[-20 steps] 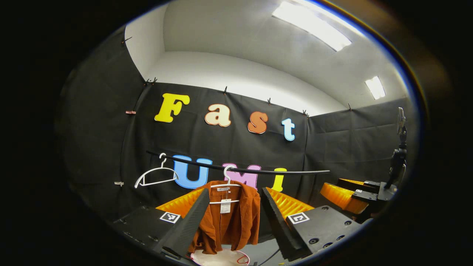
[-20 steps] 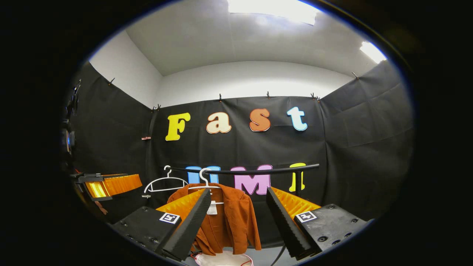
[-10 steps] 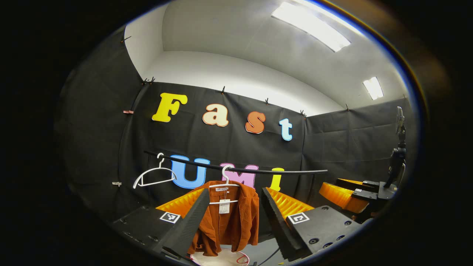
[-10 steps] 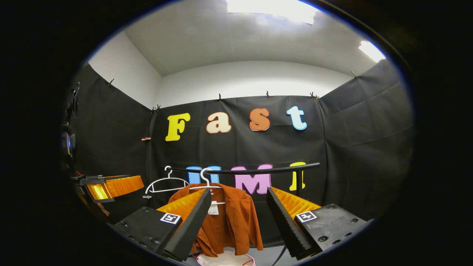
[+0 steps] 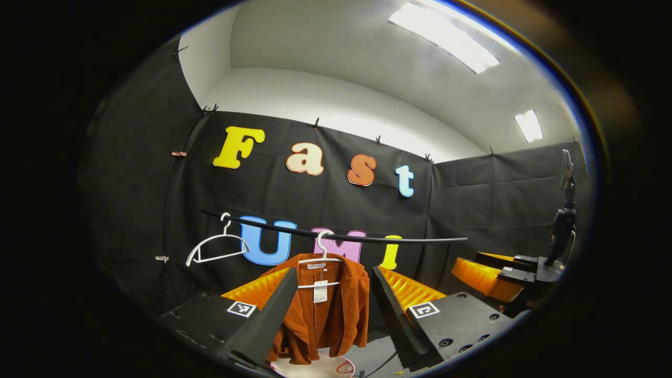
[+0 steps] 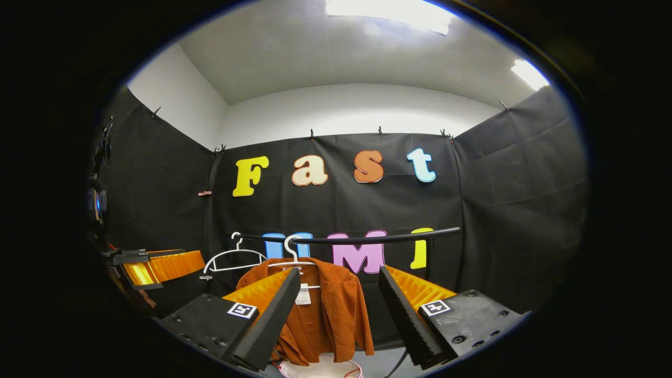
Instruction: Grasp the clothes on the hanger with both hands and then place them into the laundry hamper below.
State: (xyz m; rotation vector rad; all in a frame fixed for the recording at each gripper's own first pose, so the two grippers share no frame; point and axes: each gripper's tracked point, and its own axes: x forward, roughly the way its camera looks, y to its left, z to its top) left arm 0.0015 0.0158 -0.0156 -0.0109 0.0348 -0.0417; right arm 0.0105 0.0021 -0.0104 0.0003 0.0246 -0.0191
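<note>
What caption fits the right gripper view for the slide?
Open right gripper faces a rust jacket hanging on a white hanger, laundry hamper below.

Bright ceiling panels (image 5: pixel 443 37) glare overhead; sharp focus, strong fisheye bending at edges.
</note>
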